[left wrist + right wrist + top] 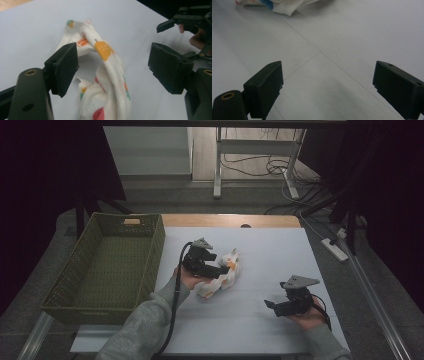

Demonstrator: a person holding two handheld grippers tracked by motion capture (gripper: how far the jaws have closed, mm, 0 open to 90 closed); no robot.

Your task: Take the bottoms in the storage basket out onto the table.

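**While the cloth lies bunched, the left jaws hang spread right over it**

While the right gripper waits at the near right of the table, all the action sits with the left gripper, and it is clearly the nearer one. It hovers at the middle of the white sheet, directly over the printed cloth, a white rag with orange and green fruit shapes.

Look along the left gripper's own view: the cloth is rumpled into a long ridge that runs from near the camera out and away to the far left, rising into a little arch. One spread jaw stands just beside the arch on its left, maybe brushing it; the other is well off to the right with bare table under it. So the jaws are spread wide, nothing pinched, and the ridge lies between them, nearer the left one.

The right jaws are spread too, over bare sheet, with a corner of the cloth well off at the far left of their view.

Far left, the green woven basket stands with nothing in it, the likely destination. To catch it, I'd say the left jaws need to drop and close across that ridge.
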